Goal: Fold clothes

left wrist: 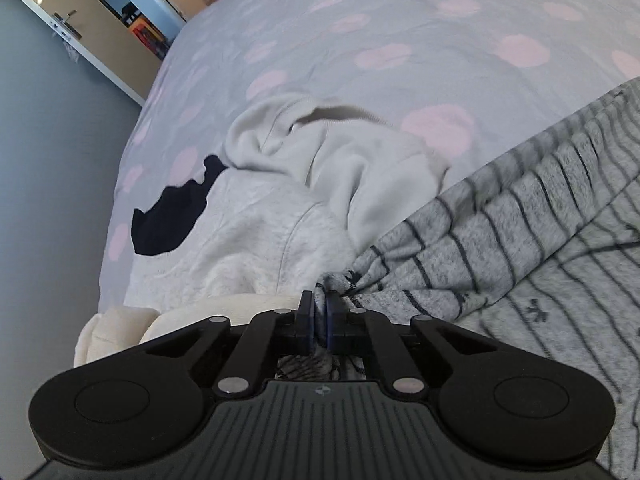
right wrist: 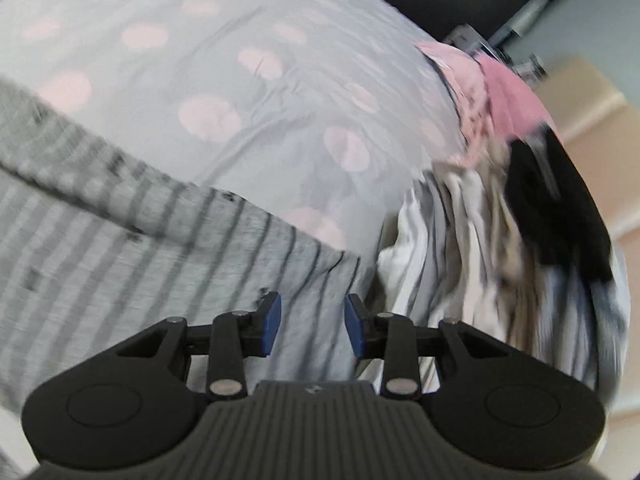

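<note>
Left hand-held gripper [left wrist: 319, 312] was pinched tight on a bunched fold of the grey striped garment [left wrist: 500, 224], its two blue-faced pads pressed together with the cloth squeezed between them. From that pinch the garment ran away to the right across the bed [left wrist: 400, 40], whose pale cover carried large pink dots. Only the left wrist view showed what lay beside it: a cream hooded sweatshirt [left wrist: 340, 160] crumpled just beyond the gripper, touching the striped garment's edge, a dark piece of clothing [left wrist: 168, 220] lying partly under the sweatshirt's left side, and a door [left wrist: 60, 24] with a handle past the bed's far corner. The right wrist view, blurred, showed the right hand-held gripper [right wrist: 313, 312] with its jaws standing apart over the same striped garment [right wrist: 120, 232]; a strip of the grey cloth lay between the pads, though whether they touched it could not be told. That view alone showed a heap of other clothes [right wrist: 480, 240] at the right of the bed [right wrist: 200, 60], just beside the striped garment's edge, pale striped fabric below, a black piece [right wrist: 560, 208] on top and something pink [right wrist: 504, 92] farther back.
</note>
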The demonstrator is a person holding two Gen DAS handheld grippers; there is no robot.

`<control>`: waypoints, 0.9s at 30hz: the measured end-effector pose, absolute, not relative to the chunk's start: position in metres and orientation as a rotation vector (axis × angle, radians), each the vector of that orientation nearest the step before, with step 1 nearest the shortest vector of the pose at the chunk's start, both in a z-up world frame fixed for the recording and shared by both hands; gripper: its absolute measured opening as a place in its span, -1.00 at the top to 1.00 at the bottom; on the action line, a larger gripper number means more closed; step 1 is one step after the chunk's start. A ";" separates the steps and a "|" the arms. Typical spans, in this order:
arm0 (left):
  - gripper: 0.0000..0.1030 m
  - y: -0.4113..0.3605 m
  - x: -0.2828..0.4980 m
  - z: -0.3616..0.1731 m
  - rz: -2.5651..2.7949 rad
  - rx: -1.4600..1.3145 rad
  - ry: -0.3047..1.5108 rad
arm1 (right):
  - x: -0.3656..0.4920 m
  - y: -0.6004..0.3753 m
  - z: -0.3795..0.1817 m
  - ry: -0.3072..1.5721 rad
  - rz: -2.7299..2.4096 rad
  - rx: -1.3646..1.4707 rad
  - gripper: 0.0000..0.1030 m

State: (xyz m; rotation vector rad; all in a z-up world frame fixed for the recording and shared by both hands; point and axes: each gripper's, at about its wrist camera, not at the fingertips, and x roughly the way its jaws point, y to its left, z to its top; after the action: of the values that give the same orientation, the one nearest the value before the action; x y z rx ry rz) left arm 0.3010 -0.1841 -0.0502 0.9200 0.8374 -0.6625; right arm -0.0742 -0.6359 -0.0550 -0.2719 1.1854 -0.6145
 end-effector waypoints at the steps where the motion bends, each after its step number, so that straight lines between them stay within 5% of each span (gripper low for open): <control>1: 0.93 -0.184 0.304 -0.053 -0.660 0.917 0.846 | -0.068 -0.642 -0.062 1.210 -0.602 -0.319 0.28; 22: 0.92 -0.198 0.337 -0.089 -0.670 0.885 0.905 | -0.005 -0.686 -0.153 1.615 -0.062 -0.837 0.27; 27: 0.92 -0.196 0.339 -0.092 -0.671 0.862 0.898 | -0.001 -0.689 -0.152 1.664 -0.010 -0.782 0.77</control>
State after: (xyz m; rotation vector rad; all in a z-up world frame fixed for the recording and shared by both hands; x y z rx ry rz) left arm 0.3389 -0.1965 -0.0921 0.8621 0.8980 -0.6711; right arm -0.0014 -0.6892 -0.1521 -0.7817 1.6640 -0.0101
